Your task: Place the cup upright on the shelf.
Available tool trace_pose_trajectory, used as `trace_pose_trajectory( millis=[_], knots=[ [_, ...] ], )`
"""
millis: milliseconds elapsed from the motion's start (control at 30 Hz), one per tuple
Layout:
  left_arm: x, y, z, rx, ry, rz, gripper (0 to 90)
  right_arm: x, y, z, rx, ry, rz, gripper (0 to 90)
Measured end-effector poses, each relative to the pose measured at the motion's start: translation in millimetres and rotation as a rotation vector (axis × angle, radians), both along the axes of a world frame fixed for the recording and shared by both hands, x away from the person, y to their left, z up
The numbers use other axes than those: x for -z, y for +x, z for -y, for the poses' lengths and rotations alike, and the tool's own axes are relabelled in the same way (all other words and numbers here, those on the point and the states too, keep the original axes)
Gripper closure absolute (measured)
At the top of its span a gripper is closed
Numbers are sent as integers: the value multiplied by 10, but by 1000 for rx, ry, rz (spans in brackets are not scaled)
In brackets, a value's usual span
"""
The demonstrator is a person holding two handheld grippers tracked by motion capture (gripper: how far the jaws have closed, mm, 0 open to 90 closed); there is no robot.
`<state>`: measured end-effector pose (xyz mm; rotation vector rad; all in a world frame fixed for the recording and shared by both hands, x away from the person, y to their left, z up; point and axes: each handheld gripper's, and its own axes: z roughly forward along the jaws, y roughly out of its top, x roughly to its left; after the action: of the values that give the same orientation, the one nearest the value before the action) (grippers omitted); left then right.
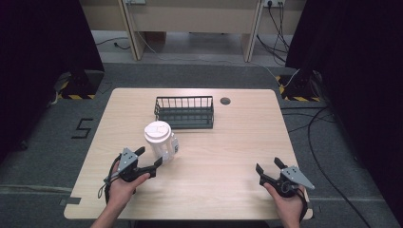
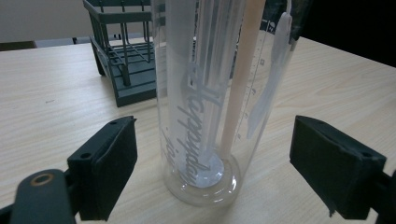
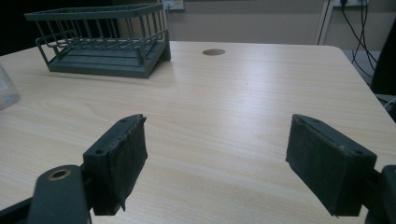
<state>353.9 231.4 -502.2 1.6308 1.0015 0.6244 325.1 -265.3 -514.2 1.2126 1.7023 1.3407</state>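
On the near left of the tabletop (image 1: 228, 156) the left tongs (image 1: 151, 160) point right and slightly away, with the bottle (image 1: 162, 141) standing upright at their tips. In the left gripper view the bottle (image 2: 212, 102) stands between the two jaws, which sit on either side of its base; a gap of bare wood shows on both sides, so neither pad touches the clear wall. The left tongs (image 2: 212, 172) are spread wide and hold nothing.

The bottle has a white lid in the high view; in the left gripper view its top is cut off by the frame, and the pale rods or straws inside it are hard to tell apart through the clear wall. Grey script runs down its side, too slanted to read surely.

Just beyond the bottle, near the far middle of the tabletop, stands the dark wire rack (image 1: 184, 112). To its right is a small round hole (image 1: 225, 100) in the wood.

On the near right the right tongs (image 1: 269, 167) rest low over the tabletop, well apart from the bottle. In the right gripper view the right tongs (image 3: 215, 168) are spread wide over bare wood, gripping nothing; a sliver of the bottle (image 3: 6, 91) is cut off at the left edge.
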Motion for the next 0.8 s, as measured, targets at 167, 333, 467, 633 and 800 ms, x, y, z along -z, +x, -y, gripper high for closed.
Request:
trace_pose_trajectory(
  millis=[167,333,467,633,800],
  knots=[
    [11,43,19,8,7,8,145,0,-2,-2,0,-2,0,207],
    [47,100,30,11,13,18,146,-1,-1,-4,-2,-3,-1,206],
    [65,144,49,12,18,19,145,-1,2,-10,-2,-6,-6,207],
    [69,193,86,20,19,19,144,-1,4,-12,-4,-8,-5,207],
    [64,233,123,28,18,24,145,-1,4,-12,-5,-7,-6,206]
  ],
)
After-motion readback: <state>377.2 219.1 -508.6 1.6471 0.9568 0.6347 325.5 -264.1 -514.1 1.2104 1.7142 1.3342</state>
